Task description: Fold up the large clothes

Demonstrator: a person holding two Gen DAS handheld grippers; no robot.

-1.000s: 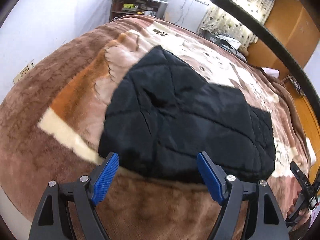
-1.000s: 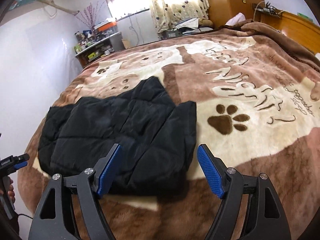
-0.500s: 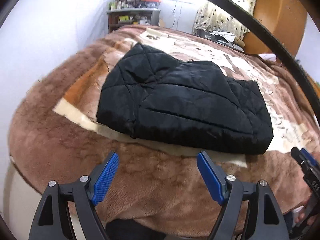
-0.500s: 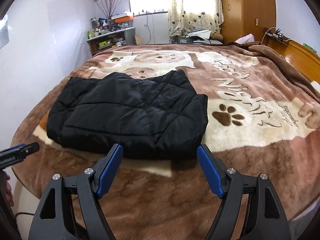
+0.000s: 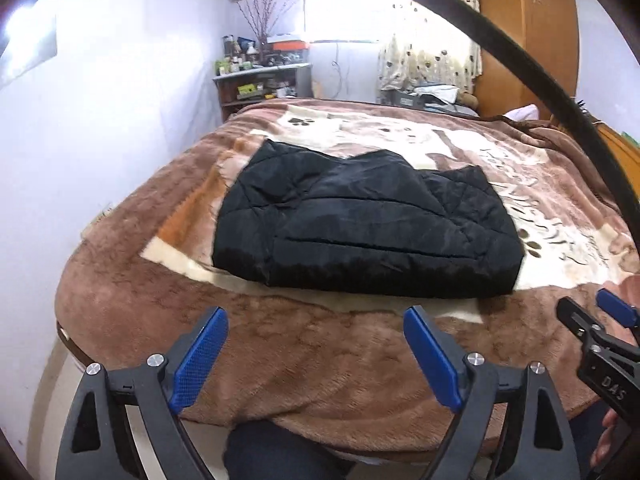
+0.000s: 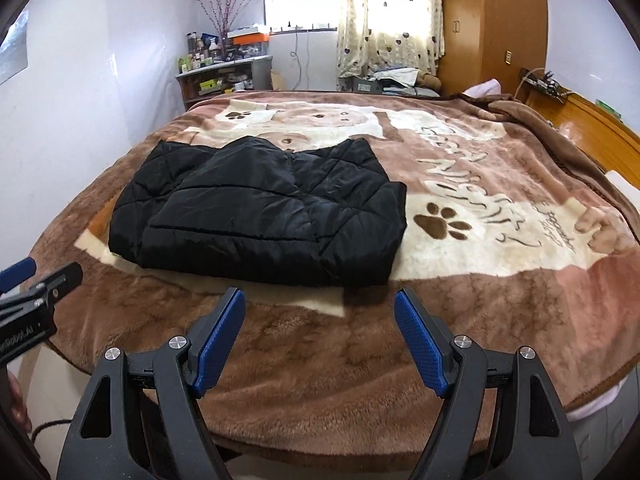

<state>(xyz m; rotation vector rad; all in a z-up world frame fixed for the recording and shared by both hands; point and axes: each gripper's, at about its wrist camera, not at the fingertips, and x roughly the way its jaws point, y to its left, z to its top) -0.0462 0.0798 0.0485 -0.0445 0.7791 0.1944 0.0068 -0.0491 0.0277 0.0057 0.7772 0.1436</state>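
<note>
Both tongs have drawn back from the bed since a second ago, when their blue pads hung right over the near edge of the black quilted jacket (image 5: 360, 232); now a band of brown blanket (image 5: 320, 344) separates pads and garment in each view.

Nearest the lens, the left tongs (image 5: 316, 354) stand spread wide with nothing between the pads, hovering over the bed's near edge, a dark trouser leg showing below them. The right tongs (image 6: 320, 334) are likewise spread and empty, above the blanket's brown border. Each pair appears at the edge of the other's view, held in a hand.

Ahead of both, apart from the pads, the jacket lies folded into a thick, roughly rectangular bundle, flat on the blanket. From the left tongs it sits straight ahead and a little to the right; from the right tongs, ahead and to the left, its right edge lying roughly in line with the right pad. A brown paw print (image 6: 442, 222) on the cream band lies just right of the jacket.

Beyond the bed, a cluttered shelf (image 6: 224, 76) stands against the far wall, with a heart-patterned curtain (image 6: 390, 16) and a wooden wardrobe (image 6: 492, 28) to its right.
</note>
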